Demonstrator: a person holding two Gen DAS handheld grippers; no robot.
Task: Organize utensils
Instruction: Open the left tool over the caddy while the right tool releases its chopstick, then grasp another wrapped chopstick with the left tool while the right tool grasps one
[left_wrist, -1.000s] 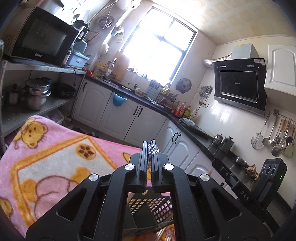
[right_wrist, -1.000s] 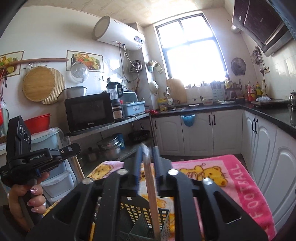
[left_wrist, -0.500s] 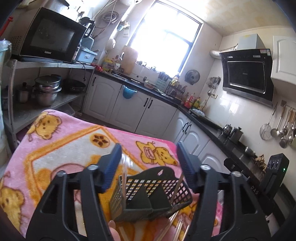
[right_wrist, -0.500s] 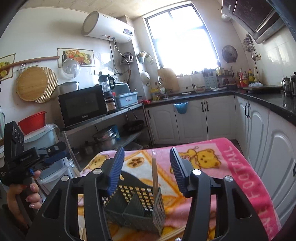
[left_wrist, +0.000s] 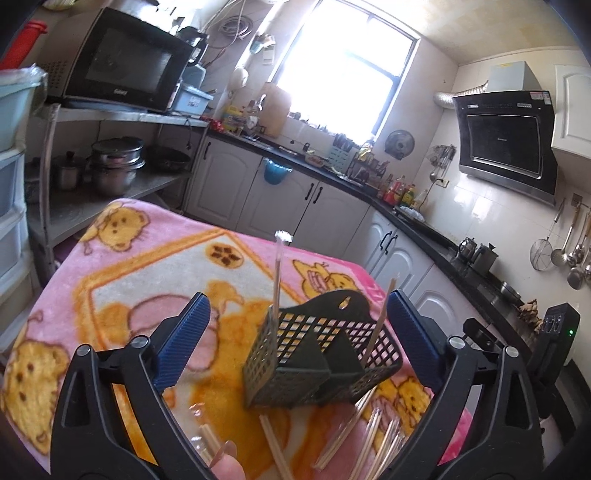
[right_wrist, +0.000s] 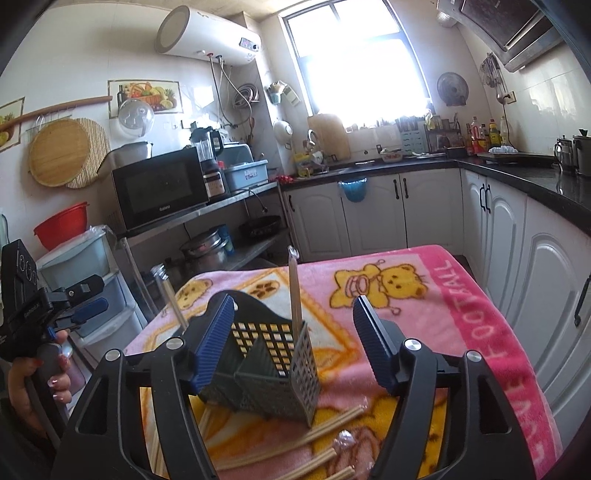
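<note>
A dark mesh utensil basket (left_wrist: 321, 362) stands on the desk's pink bear blanket (left_wrist: 122, 280), with 2 wrapped chopstick pairs upright inside. Both the left gripper (left_wrist: 295, 343) and right gripper (right_wrist: 293, 343) have jaws opening, nothing gripped. More wrapped chopsticks (right_wrist: 295, 439) lie loose in front. Risk: a spreading jaw could clip the light basket and tip it.

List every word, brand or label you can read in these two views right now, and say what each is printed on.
"Galanz": front of the microwave, bottom edge; faint.
"FOOTBALL": pink border of the blanket; its first letters run off behind the right gripper.
Left gripper: white lettering on its body, too blurred to read.
Range hood: small badge and sticker, too small to read.
Water heater: panel markings unreadable.
</note>
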